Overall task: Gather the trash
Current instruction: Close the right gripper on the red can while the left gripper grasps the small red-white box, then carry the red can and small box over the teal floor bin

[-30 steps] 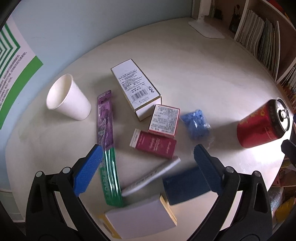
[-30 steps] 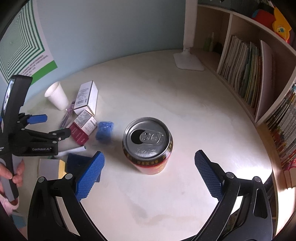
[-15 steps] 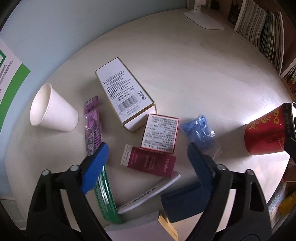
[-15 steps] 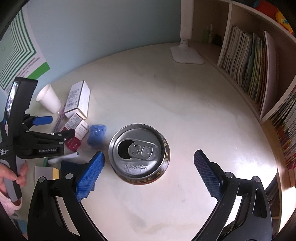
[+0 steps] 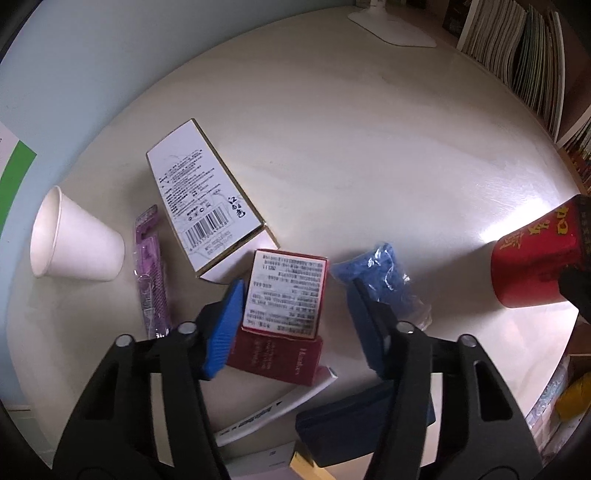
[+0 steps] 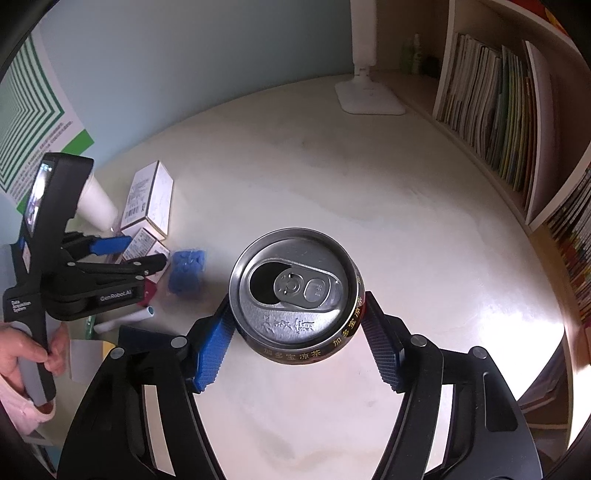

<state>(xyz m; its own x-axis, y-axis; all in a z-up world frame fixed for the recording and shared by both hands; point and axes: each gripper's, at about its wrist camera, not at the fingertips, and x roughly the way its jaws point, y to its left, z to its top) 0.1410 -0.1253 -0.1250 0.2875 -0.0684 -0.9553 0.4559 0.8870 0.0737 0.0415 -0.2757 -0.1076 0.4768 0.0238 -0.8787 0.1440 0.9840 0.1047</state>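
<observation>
Nothing looks collected yet: my right tool [image 6: 295, 325] has its pads against the red can [image 6: 295, 295] standing on the tabletop [image 6: 332, 184], while my left tool [image 5: 295, 314] hangs half-open, empty, over the small printed box [image 5: 286, 291] amid the litter.

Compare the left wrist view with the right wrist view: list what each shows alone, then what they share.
Left wrist only: the purple toothbrush pack and the left tongs open, straddling the small red-edged box.

Right wrist only: the can's opened top, the right tongs closed on the red can, the person's hand, and the lamp's upright post.

Both: the can, paper cup, white barcode box, blue wrapper, lamp base, bookshelf.
</observation>
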